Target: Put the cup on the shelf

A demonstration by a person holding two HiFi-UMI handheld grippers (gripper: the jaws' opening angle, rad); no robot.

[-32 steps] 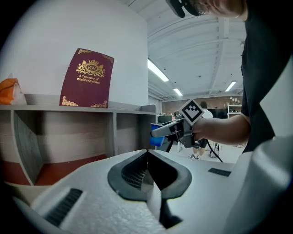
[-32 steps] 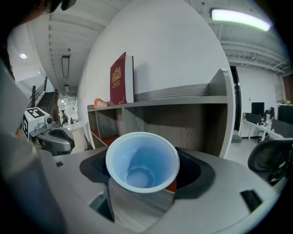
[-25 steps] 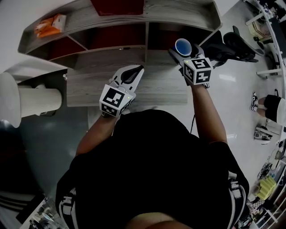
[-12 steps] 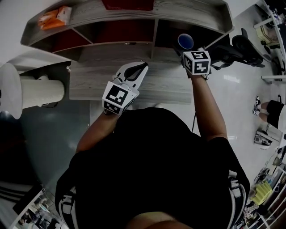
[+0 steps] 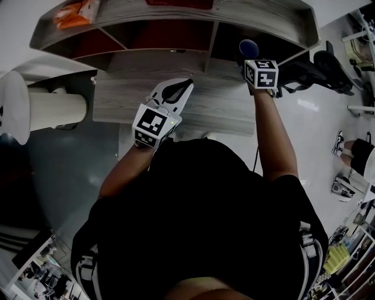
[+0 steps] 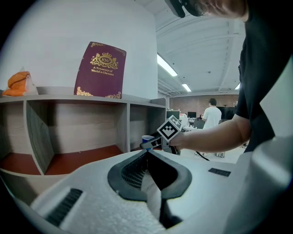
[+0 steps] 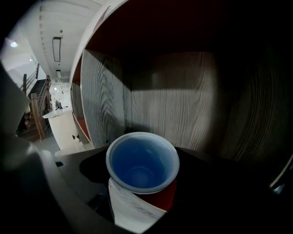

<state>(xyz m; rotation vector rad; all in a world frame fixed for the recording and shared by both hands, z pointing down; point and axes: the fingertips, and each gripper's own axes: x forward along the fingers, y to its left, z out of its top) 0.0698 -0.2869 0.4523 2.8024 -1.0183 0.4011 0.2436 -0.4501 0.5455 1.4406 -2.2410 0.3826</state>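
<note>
Cup (image 7: 143, 161) in right tongs (image 5: 251, 55), arm (image 5: 272, 137) straight toward shelf (image 5: 146, 60).

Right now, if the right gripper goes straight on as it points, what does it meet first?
The right gripper, shut on the blue cup, points into the right-hand compartment of the shelf. The way in looks free; the cup would likely meet the wood-grain back wall first. Depth is unclear.

Looking down on glossy pale floor (image 5: 325, 137); facing white wall (image 6: 68, 27) behind wood-grain shelf (image 5: 123, 99); skirting black office chair (image 5: 328, 64) at right; catching ceiling strip lights (image 6: 167, 66) beyond.
</note>
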